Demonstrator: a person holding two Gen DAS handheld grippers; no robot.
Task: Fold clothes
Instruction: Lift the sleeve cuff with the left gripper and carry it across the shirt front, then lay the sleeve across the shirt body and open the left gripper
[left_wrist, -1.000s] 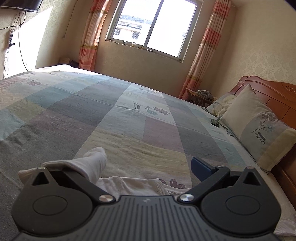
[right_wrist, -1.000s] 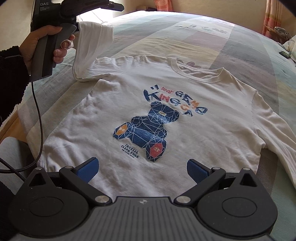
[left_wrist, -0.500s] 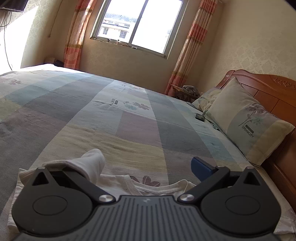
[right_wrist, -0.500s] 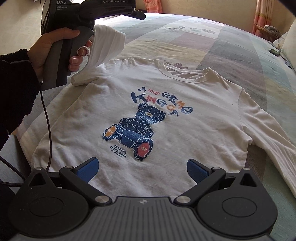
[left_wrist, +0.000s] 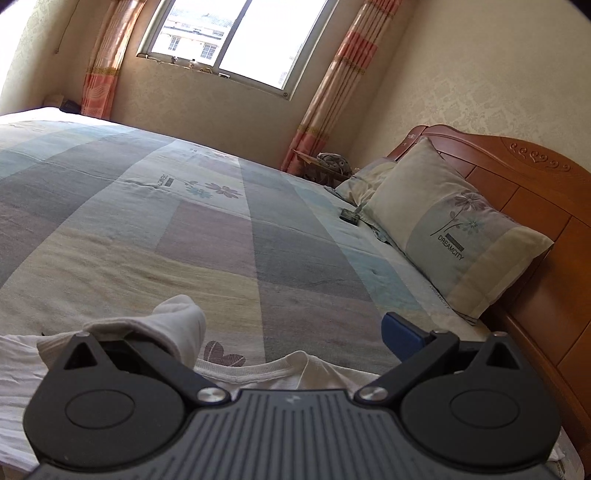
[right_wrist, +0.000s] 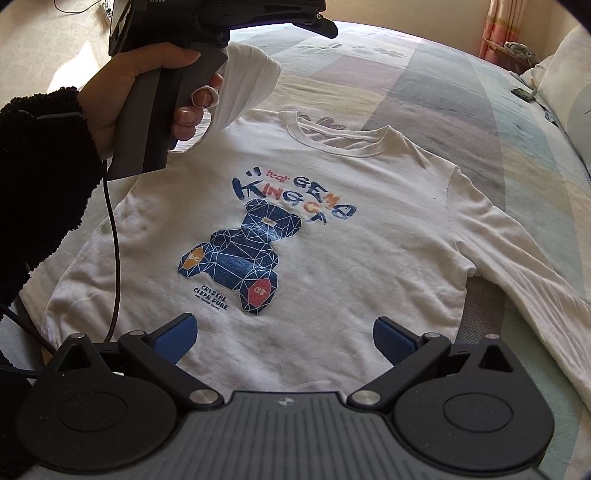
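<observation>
White sleeve draped over left tool, bed

Right tool: black linkage arms, silver screws, blue pads, ribbed grey housing. Black fleece sleeve; black cable.

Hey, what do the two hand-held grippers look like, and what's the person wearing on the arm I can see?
Each hand-held gripper has a ribbed grey body, two round black discs with black linkage arms and silver pivot bolts, and blue finger pads. The left hand-held gripper has a grey pistol-style handle with a thin dark cable hanging from it. The left arm wears a fuzzy black sleeve.
</observation>
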